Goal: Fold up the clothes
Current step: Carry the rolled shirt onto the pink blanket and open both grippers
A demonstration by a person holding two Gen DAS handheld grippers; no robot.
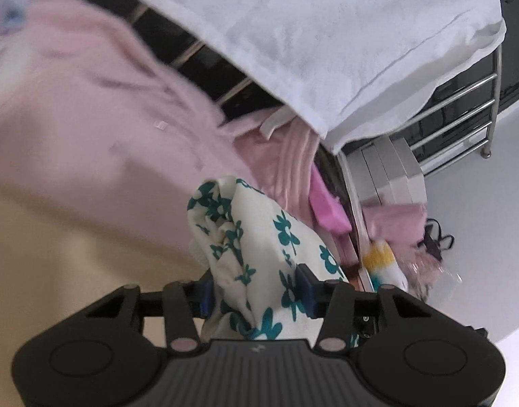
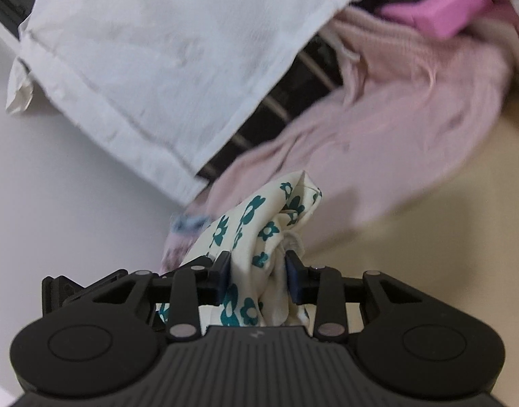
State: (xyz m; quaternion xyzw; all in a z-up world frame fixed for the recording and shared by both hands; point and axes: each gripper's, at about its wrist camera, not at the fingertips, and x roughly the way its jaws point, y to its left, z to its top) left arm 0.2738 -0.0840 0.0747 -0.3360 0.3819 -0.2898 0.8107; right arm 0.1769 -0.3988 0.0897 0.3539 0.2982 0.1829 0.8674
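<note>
Closest to me, my left gripper [image 1: 257,291] is pinching a bunch of the flowery cloth [image 1: 259,237], cream with teal flowers. The cloth is squeezed between the blue pads and sticks out past them, away from me. My right gripper [image 2: 257,276] is pinching the same flowery cloth [image 2: 266,224], another bunched bit of it. So both claws are pressed onto it and it is up in the air, not lying flat. I cannot tell how much cloth runs between my two claws, or which way its long side goes, because each camera shows only a crumpled lump. I think that is what matters most: the cloth has to be stretched out between the claws before it can lie flat for folding.

A little farther is the cream table [image 1: 72,237]. Beyond that lies a pink garment [image 1: 89,95], loose and rumpled. Farthest is a white sheet [image 1: 327,34] over a metal rack [image 1: 463,108].
</note>
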